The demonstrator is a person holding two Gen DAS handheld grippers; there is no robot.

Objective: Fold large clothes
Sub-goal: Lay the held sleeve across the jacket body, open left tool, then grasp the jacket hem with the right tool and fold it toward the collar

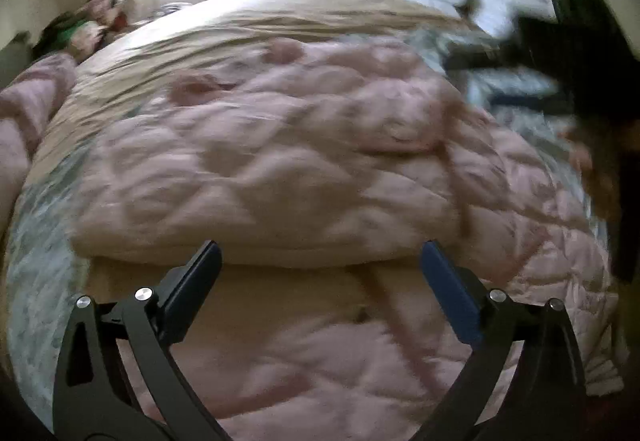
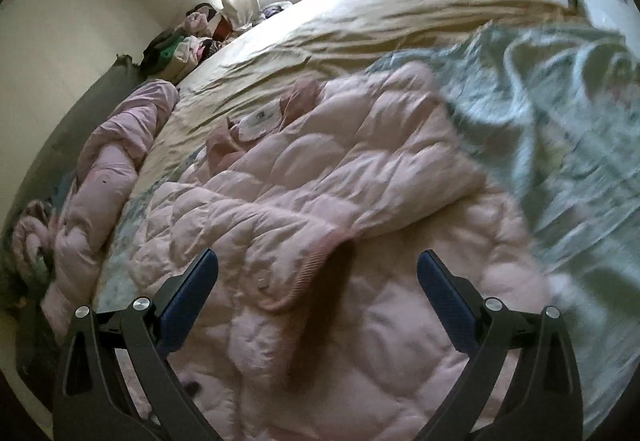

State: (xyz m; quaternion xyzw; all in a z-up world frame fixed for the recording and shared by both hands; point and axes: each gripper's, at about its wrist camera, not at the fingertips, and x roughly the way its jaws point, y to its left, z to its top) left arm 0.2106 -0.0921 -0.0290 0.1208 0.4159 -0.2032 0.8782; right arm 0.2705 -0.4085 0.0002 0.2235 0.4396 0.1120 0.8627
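**Both jaws wide and empty over a half-folded pink jacket**

The jaws of the left gripper (image 1: 320, 261) stood spread wide with nothing between the pads; the folded edge of the pink quilted jacket (image 1: 280, 161) lay just ahead of the fingertips, not pinched. The right gripper (image 2: 318, 269) was likewise fully open and held nothing, its fingers straddling the air above a ribbed cuff (image 2: 312, 261) of the same jacket.

The jacket lay on the bed, resting on a pale green floral blanket (image 2: 560, 121) spread over a tan sheet (image 2: 360, 17). In the right wrist view a sleeve was already laid across the body, and the collar with its white label (image 2: 260, 119) pointed away toward the window. In the left wrist view, which was blurred, one layer of the jacket sat doubled over another, forming a thick fold line near the grippers.

By my reading, the task was partway along: the sleeve was brought in and at least one fold made, but the bundle looked loose and puffy, so another fold and some flattening probably remained. A second pink garment (image 2: 112, 161) lay crumpled at the bed's left edge, apparently not yet folded.
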